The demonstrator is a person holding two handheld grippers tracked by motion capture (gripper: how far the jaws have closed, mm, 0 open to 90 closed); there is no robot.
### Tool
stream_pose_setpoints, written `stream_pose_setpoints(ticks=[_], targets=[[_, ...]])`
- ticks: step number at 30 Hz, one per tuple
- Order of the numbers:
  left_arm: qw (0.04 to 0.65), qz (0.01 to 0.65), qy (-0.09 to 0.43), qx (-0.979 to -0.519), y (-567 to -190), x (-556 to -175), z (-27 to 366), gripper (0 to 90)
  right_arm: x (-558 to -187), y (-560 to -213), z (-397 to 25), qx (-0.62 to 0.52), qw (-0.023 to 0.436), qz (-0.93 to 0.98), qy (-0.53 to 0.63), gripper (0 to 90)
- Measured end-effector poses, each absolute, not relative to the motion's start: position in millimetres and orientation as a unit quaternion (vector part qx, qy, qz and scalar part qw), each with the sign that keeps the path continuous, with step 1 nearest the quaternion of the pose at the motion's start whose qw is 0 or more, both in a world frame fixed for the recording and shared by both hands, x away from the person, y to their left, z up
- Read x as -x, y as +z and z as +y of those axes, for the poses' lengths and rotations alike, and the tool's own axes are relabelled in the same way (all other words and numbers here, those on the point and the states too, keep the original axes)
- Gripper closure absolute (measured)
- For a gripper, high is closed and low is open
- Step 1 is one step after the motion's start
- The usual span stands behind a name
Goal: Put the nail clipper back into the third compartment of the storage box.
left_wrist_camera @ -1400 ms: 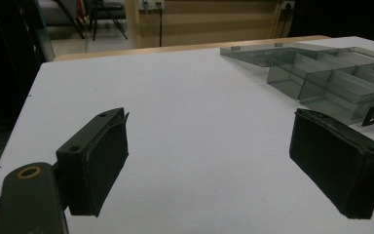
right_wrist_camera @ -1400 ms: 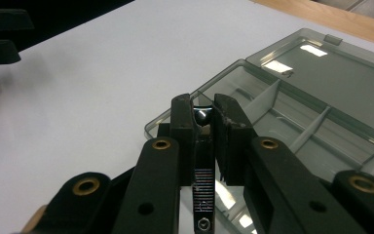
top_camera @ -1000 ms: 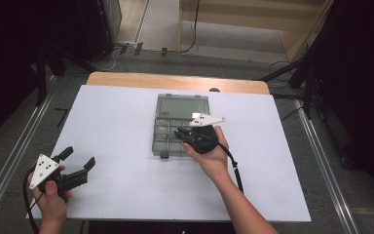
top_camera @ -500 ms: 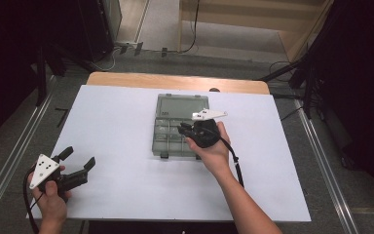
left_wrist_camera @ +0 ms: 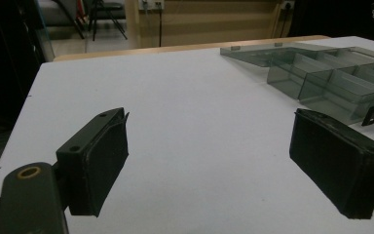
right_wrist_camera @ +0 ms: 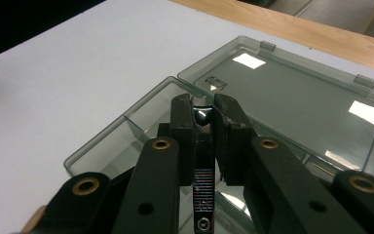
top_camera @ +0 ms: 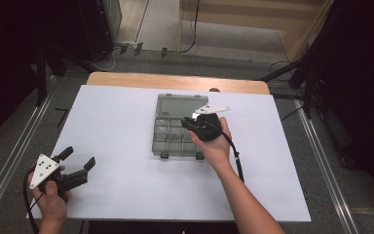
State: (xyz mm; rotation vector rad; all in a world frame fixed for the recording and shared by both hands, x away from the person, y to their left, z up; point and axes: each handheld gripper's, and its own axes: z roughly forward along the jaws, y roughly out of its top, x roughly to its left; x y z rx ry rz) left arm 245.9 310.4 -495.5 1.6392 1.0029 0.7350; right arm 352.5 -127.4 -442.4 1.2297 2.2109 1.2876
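Gripping a nail clipper [right_wrist_camera: 203, 185] lengthwise between closed jaws, right gripper [right_wrist_camera: 204, 114] hovers over the compartment box [top_camera: 168, 141]; clipper tip points forward toward the open lid. Left gripper [top_camera: 80, 158] gapes wide, empty, near table edge.

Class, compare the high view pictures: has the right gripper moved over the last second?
Yes. The right gripper has shifted away from the person, from the compartment box's near part towards its open lid.

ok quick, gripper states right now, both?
Left gripper: open, empty, over the table.
Right gripper: shut on a small metal tool, above the open organizer box.
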Motion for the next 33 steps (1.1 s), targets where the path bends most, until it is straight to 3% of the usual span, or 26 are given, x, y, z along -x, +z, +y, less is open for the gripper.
stream_pose_setpoints(ticks=[27,28,32,33], targets=[[0.516,0.417,0.305,-0.683,-496,-246,310,14.1,-387,-467,-135,-0.481,0.134,0.755,0.426,79.9],[0.516,0.417,0.305,-0.683,-496,-246,310,14.2,-388,-468,-137,-0.482,0.127,0.753,0.43,75.1],[0.517,0.417,0.305,-0.683,-496,-246,311,14.2,-386,-465,-140,-0.489,0.125,0.742,0.441,35.6],[0.517,0.417,0.305,-0.682,-496,-246,310,14.2,-385,-463,-141,-0.49,0.126,0.737,0.448,13.6]])
